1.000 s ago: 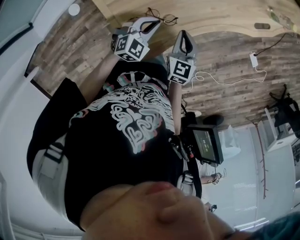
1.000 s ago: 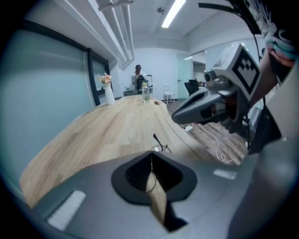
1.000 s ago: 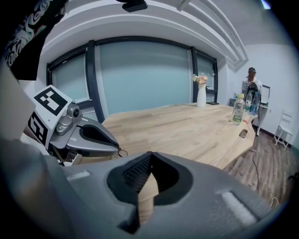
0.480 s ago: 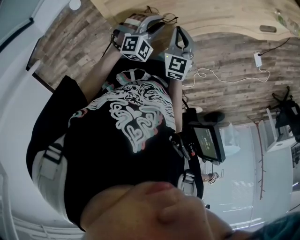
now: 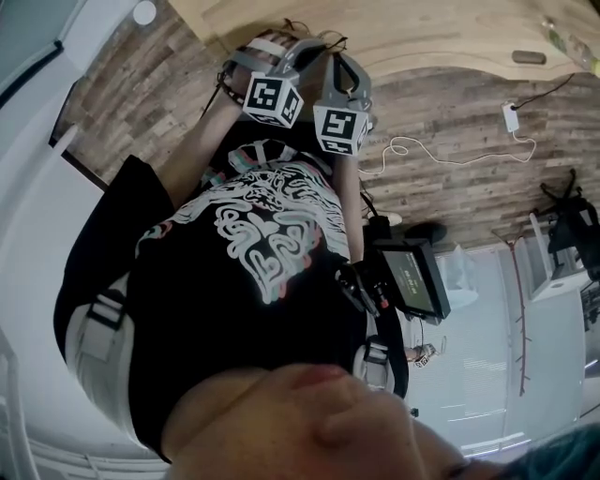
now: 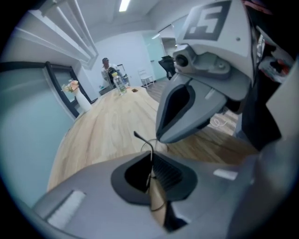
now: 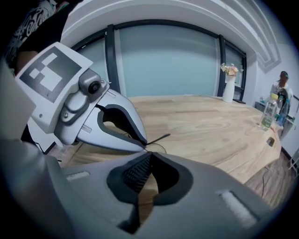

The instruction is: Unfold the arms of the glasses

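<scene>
Thin dark wire-framed glasses [image 5: 321, 39] are held just above the near edge of the pale wooden table [image 5: 422, 28]. My left gripper [image 5: 307, 49] is shut on the glasses [image 6: 150, 161], with a thin frame wire running up between its closed jaws and a dark arm tip [image 6: 138, 136] sticking out beyond them. My right gripper [image 5: 343, 58] is tip to tip with the left one. Its jaws look shut at the frame [image 7: 156, 147], where the black arm [image 7: 159, 137] juts right. Each gripper fills the other's view: the right gripper [image 6: 187, 112] and the left gripper [image 7: 112, 126].
A white cable [image 5: 450, 159] and adapter [image 5: 511, 117] lie on the wood-plank floor. A vase of flowers [image 7: 228, 88] and a bottle [image 7: 267, 114] stand at the table's far end, near a person [image 7: 282, 86]. A small screen [image 5: 412, 286] hangs at my waist.
The right gripper has moved left and up until its tip meets the left gripper at the glasses. The left gripper has shifted slightly right, still holding the glasses.
</scene>
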A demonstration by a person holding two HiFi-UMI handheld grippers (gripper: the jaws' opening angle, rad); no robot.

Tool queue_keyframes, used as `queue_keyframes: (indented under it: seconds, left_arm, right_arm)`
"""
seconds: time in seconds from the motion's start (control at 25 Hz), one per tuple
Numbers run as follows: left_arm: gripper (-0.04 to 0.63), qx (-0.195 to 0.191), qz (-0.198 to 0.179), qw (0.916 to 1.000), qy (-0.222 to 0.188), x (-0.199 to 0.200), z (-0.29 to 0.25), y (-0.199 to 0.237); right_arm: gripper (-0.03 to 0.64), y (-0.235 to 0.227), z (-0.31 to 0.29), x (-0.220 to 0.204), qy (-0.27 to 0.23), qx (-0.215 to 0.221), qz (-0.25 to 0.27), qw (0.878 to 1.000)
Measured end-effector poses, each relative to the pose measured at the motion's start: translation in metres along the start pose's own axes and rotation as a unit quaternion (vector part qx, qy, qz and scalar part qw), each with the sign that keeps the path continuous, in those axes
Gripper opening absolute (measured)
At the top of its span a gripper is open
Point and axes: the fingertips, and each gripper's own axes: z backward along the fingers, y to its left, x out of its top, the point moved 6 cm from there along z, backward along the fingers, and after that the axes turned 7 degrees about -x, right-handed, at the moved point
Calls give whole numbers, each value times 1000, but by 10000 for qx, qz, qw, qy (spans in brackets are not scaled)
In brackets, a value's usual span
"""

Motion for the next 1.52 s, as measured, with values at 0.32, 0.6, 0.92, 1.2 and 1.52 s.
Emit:
queue_keyframes:
  seconds: [0.32,0.6,0.92,1.2,1.52]
  left_arm:
    - [-11,42,-176,9996,-221,4,7,0]
    - [-11,74,-137,9979,-637,7,15,-1]
    - [-11,299,79,9970,-710,-3,23,8]
    - [-9,380,389,9958,-735,-8,29,17]
    - [-6,592,2406,9612,-1216,-34,35,34]
  right_arm:
    - [0,4,-7,-3,270,-84,603,9978]
    - [0,2,-16,-4,538,-180,752,9956]
    - [0,-10,-23,-13,693,-309,511,9958]
    - [0,-16,-31,-15,858,-378,520,9942]
    - [0,-20,-35,-22,911,-418,420,9941]
